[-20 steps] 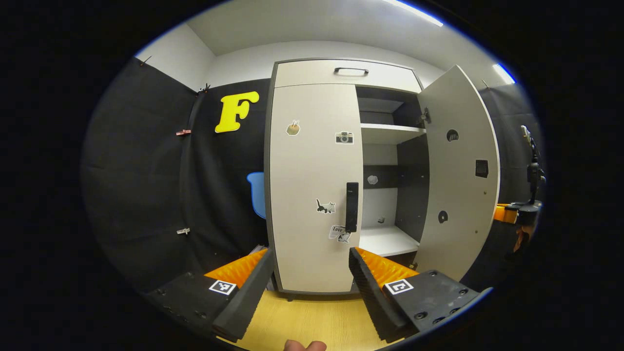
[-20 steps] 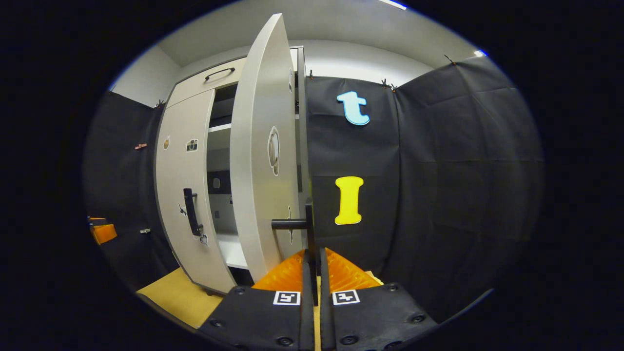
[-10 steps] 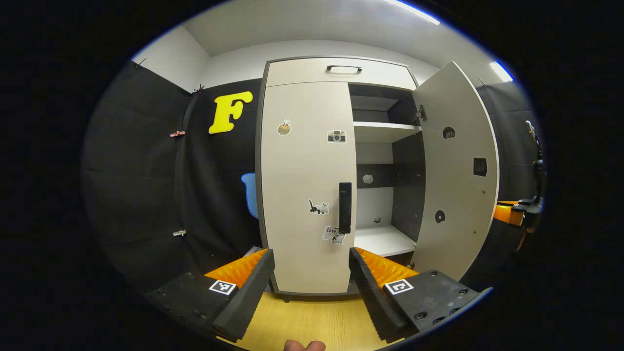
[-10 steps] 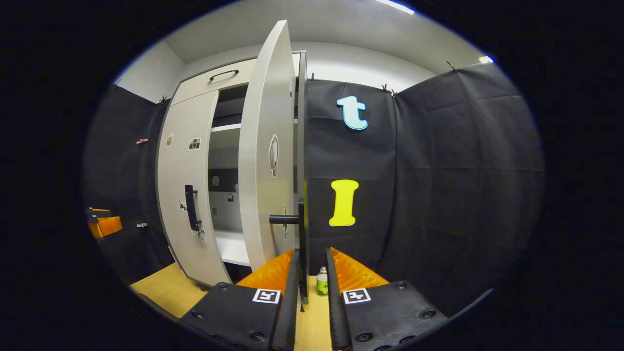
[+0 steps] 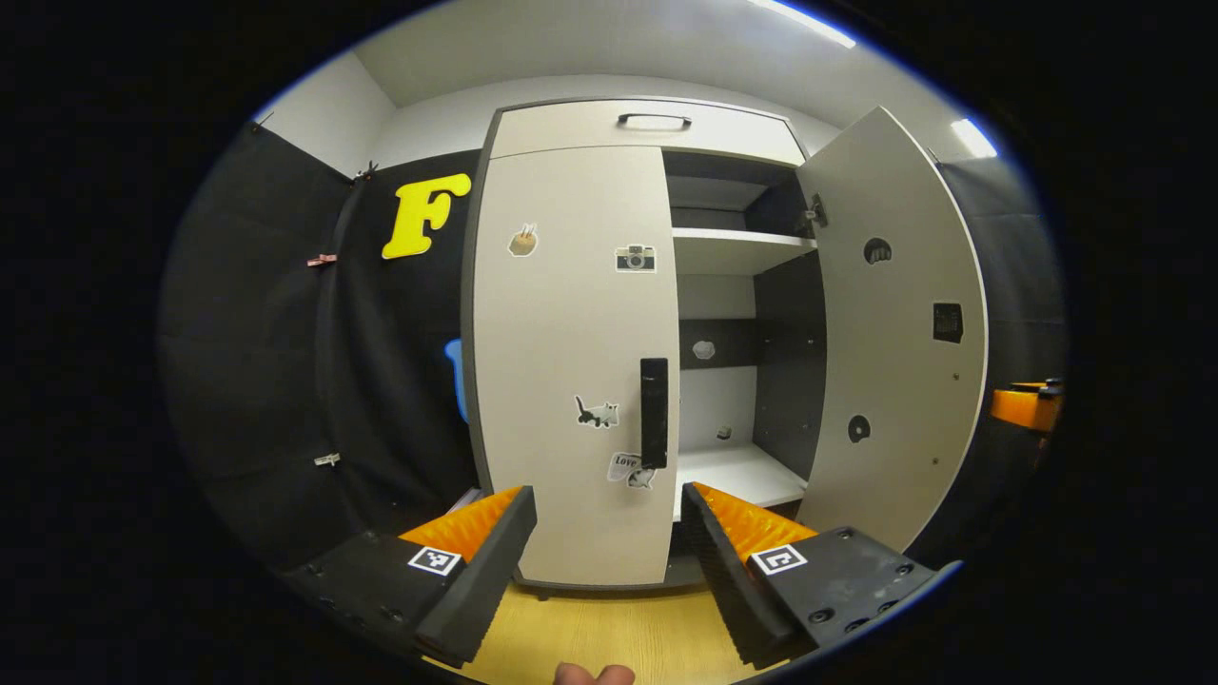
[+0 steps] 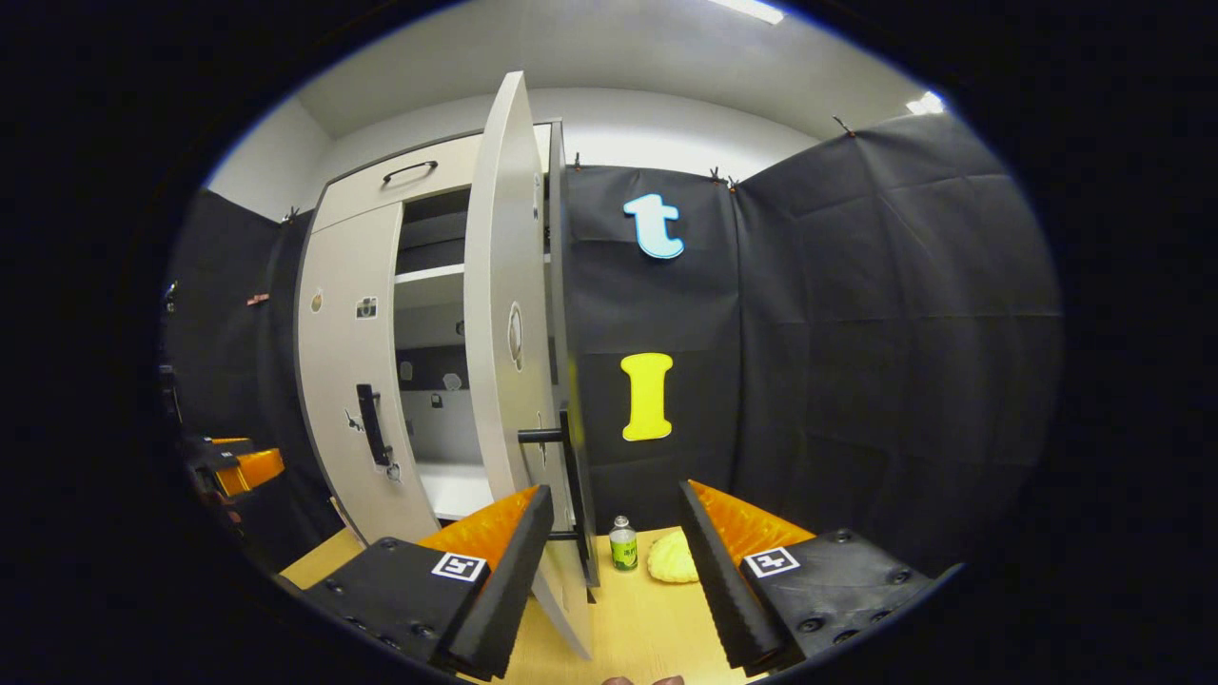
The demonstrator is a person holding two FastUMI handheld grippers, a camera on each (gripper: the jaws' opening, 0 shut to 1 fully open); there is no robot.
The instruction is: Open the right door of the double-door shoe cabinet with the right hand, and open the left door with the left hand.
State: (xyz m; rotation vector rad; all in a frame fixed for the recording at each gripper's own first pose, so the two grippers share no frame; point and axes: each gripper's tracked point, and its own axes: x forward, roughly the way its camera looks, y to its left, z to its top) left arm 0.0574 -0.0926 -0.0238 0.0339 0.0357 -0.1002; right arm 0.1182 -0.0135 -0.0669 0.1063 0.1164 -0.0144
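The pale shoe cabinet (image 5: 647, 133) faces me in the left gripper view. Its left door (image 5: 561, 314) is closed, carries stickers, and has a black vertical handle (image 5: 653, 412). My left gripper (image 5: 606, 498) is open in front of that door, just below the handle and not touching it. The right door (image 5: 894, 333) stands swung out, showing shelves inside. In the right gripper view that door (image 6: 504, 314) is seen edge-on, and its black handle (image 6: 576, 485) sits between the spread fingers of my open right gripper (image 6: 614, 495), closer to the left finger, untouched.
A small green-labelled bottle (image 6: 623, 544) and a pale yellow shell-shaped object (image 6: 673, 557) sit on the wooden floor (image 6: 657, 618) beside the cabinet. Black cloth walls close in on both sides. The right gripper (image 5: 1023, 404) shows beyond the open door, the left gripper (image 6: 238, 466) at far left.
My right gripper has opened, let go of the right door's handle and drawn back a little. My left gripper has moved closer to the closed left door.
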